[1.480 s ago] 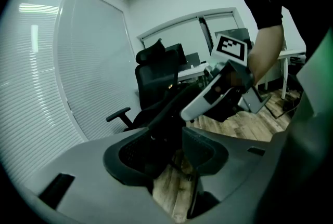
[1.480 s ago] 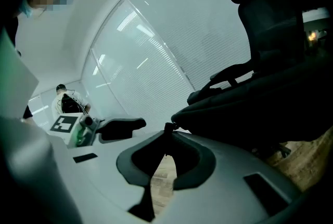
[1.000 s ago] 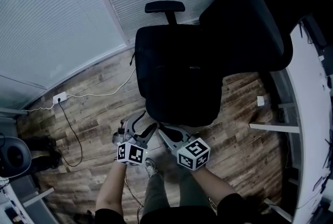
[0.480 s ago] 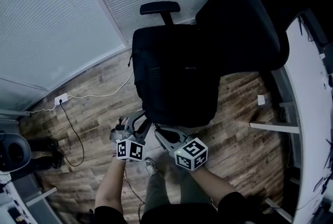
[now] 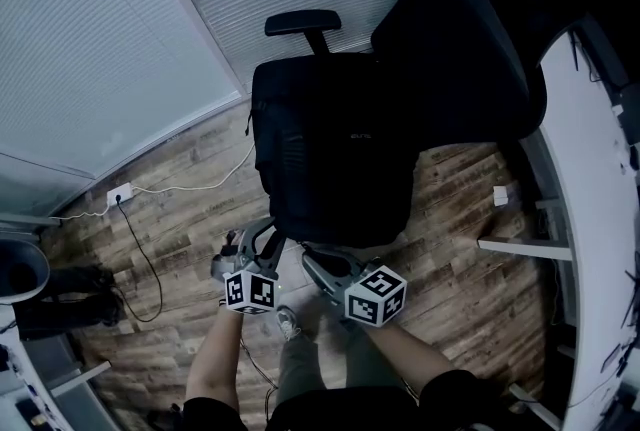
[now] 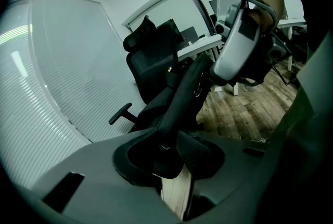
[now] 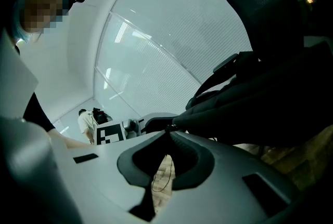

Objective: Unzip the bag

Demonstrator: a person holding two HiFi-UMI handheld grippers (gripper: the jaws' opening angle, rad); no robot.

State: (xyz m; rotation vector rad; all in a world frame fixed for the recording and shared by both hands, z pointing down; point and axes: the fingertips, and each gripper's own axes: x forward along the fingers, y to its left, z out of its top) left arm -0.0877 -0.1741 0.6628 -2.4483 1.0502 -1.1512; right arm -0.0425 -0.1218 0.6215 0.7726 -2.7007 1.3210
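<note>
Black bag (image 5: 330,149) on chair (image 5: 462,37); left tool (image 6: 166,146), jaws just closing on its edge, right tool (image 7: 169,130) clenched on it.

Dim, cool blue cast. Slatted blinds (image 5: 100,39) brightest; black bag (image 5: 330,159) sunk in shadow, detail lost. Gripper views fisheye-bent, corners black.

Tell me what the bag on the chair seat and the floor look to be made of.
The bag looks like black woven cloth, likely nylon or polyester: it is matt, lies in soft folds, and has what seems a mesh side pocket. The floor shows brown wood-grain planks with a slight sheen. Whether it is real wood, laminate or vinyl cannot be told.
</note>
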